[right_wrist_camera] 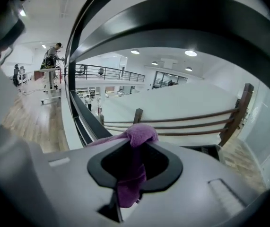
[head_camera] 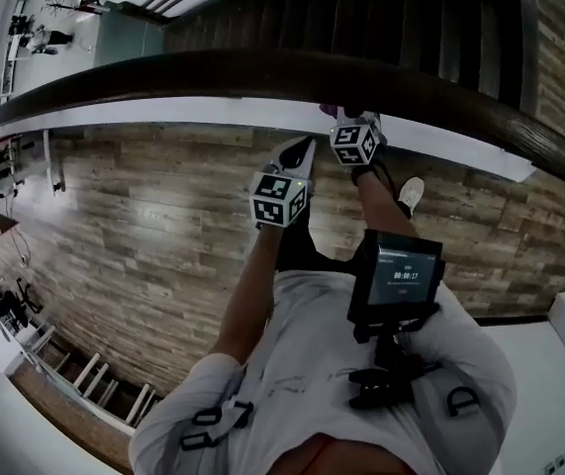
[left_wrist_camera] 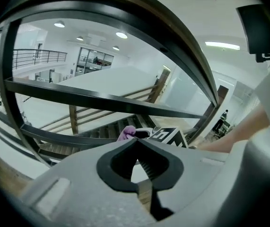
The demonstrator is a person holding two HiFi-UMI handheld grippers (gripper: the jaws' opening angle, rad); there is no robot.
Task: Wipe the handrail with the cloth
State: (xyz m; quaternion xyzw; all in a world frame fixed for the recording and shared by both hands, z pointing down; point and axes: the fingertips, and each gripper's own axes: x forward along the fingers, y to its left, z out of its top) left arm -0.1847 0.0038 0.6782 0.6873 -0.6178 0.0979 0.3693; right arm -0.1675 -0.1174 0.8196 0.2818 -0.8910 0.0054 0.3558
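The right hand-held gripper (right_wrist_camera: 135,148), jaws clamped on the purple cloth (right_wrist_camera: 139,132), sits mid-frame by the dark handrail (head_camera: 213,72). The wiping step looks underway; next, press and slide along. The left hand-held gripper (left_wrist_camera: 137,145) is closed and empty.

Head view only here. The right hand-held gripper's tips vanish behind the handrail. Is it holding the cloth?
Observer: Yes. In the right gripper view, the right hand-held gripper is shut on a purple cloth, which bunches up past the tips.
Operator: Left one carrying anything?
Observer: No. In the left gripper view, the left hand-held gripper is shut, with its tips together and nothing between its jaws.
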